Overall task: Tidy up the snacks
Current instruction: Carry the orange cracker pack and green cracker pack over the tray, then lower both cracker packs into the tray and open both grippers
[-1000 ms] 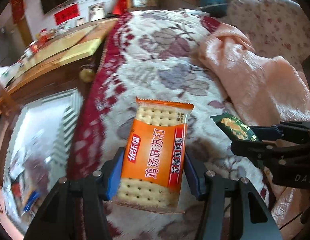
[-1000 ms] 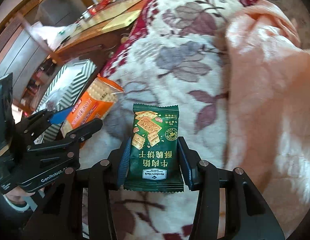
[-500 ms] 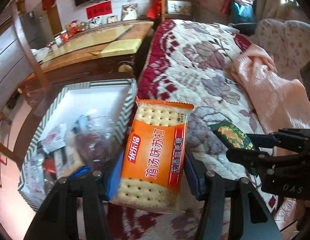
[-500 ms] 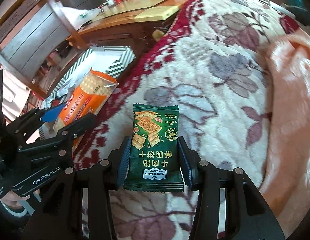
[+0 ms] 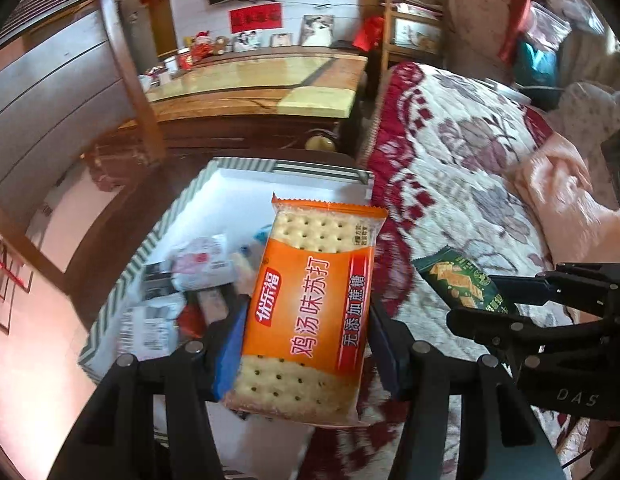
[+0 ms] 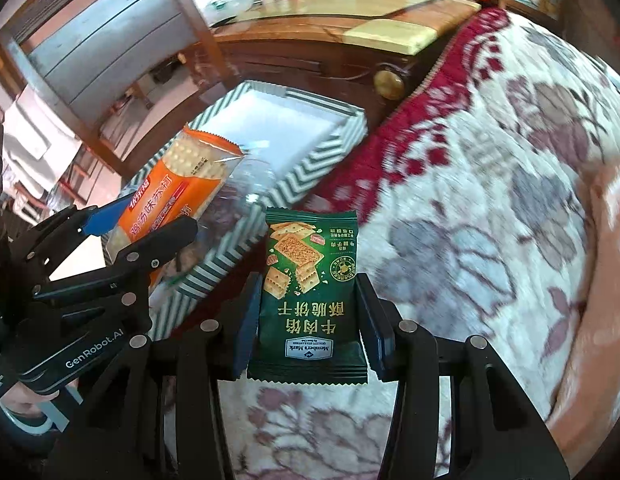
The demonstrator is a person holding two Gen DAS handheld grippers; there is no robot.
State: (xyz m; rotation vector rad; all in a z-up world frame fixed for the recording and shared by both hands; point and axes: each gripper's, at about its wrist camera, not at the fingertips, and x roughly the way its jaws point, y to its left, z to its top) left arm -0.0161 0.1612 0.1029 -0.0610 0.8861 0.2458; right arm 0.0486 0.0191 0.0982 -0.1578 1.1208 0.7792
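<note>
The left claw is clenched on an orange soda cracker pack, holding it by its long edges above the green-striped box, likely so it can drop in flat among the wrapped snacks there. The right claw grips a green beef biscuit packet the same way, over the floral blanket just beside the box, apparently waiting its turn.

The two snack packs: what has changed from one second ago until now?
Both grippers carried their packs sideways off the blanket toward the striped box; the orange pack now hangs over it, the green pack beside its rim. Both grips stayed unchanged.
</note>
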